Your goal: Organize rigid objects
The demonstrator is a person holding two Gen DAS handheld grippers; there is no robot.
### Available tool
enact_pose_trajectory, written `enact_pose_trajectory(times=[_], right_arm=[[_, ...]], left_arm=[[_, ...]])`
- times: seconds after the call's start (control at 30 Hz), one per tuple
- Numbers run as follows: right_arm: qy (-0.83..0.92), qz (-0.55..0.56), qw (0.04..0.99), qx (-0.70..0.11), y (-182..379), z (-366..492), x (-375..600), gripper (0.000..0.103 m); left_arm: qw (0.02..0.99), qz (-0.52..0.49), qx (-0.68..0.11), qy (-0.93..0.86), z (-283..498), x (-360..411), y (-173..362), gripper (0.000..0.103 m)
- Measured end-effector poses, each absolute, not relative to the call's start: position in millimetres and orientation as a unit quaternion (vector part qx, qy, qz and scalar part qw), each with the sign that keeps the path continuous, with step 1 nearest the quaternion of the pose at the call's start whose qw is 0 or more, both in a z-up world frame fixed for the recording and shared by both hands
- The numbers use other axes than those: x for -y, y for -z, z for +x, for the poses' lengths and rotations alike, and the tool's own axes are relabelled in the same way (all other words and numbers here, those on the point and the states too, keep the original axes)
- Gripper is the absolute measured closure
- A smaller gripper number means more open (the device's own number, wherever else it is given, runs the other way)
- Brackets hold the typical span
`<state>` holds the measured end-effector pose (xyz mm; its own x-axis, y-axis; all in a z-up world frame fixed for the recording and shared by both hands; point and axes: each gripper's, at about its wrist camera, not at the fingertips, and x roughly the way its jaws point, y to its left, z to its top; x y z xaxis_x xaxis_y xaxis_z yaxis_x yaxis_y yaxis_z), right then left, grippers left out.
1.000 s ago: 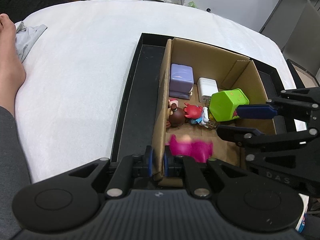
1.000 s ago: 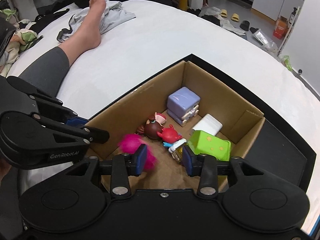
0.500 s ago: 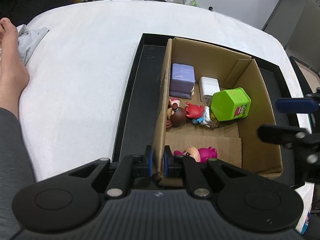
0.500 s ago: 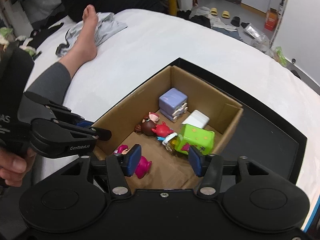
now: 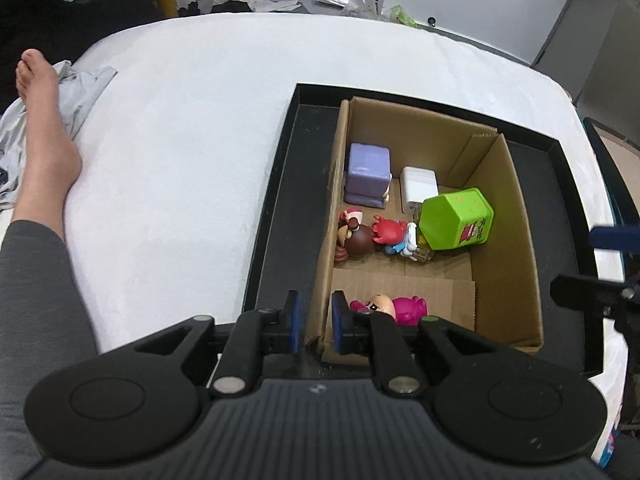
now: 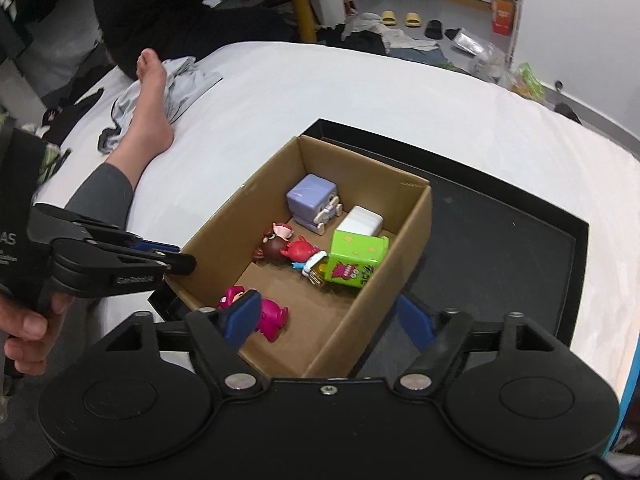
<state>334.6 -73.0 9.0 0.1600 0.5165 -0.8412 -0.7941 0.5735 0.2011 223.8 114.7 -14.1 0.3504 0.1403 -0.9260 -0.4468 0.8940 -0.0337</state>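
A cardboard box stands in a black tray. In it lie a purple cube, a white charger, a green hexagonal tub, a brown-haired figure, a red crab toy and, near the front, a pink figure. My left gripper straddles the box's near left wall, its jaws opening, with a thin gap beside the cardboard. My right gripper hovers over the box's near corner, jaws opening wide and holding nothing.
The tray rests on a white bed. A person's bare foot and grey-clad leg lie at the left beside a grey cloth. A hand holds the left gripper. Slippers and bags litter the floor beyond the bed.
The pink figure has settled on the box floor. My right gripper spread its jaws and pulled back out of the box. The left pads parted slightly from the box wall.
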Motion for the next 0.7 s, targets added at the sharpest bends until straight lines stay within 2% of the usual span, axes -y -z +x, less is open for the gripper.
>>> enact_pose_trajectory(times=[0.1, 0.2, 0.3, 0.33, 0.37, 0.47, 0.7], right_arm=[[-0.427, -0.131, 0.75, -0.488, -7, 335, 82, 0.021], [-0.413, -0.126, 0.753, -0.496, -6, 334, 88, 0.012], [-0.396, -0.123, 0.761, -0.499, -7, 329, 95, 0.004], [-0.389, -0.12, 0.764, -0.5, -7, 328, 98, 0.003], [-0.38, -0.116, 0.768, -0.502, -8, 327, 101, 0.003], [-0.365, -0.102, 0.774, -0.506, -9, 322, 111, 0.0], [-0.309, -0.081, 0.8, -0.508, -11, 302, 135, 0.0]], left_arm=[[0.809, -0.148, -0.539, -0.179, 219, -115, 3, 0.088], [0.807, -0.151, -0.541, -0.181, 214, -114, -6, 0.08], [0.808, -0.161, -0.536, -0.182, 206, -113, -14, 0.067], [0.809, -0.163, -0.535, -0.181, 203, -112, -16, 0.059], [0.81, -0.164, -0.534, -0.179, 201, -111, -17, 0.051], [0.81, -0.169, -0.535, -0.172, 194, -105, -19, 0.039], [0.827, -0.167, -0.52, -0.132, 175, -81, -32, 0.025]])
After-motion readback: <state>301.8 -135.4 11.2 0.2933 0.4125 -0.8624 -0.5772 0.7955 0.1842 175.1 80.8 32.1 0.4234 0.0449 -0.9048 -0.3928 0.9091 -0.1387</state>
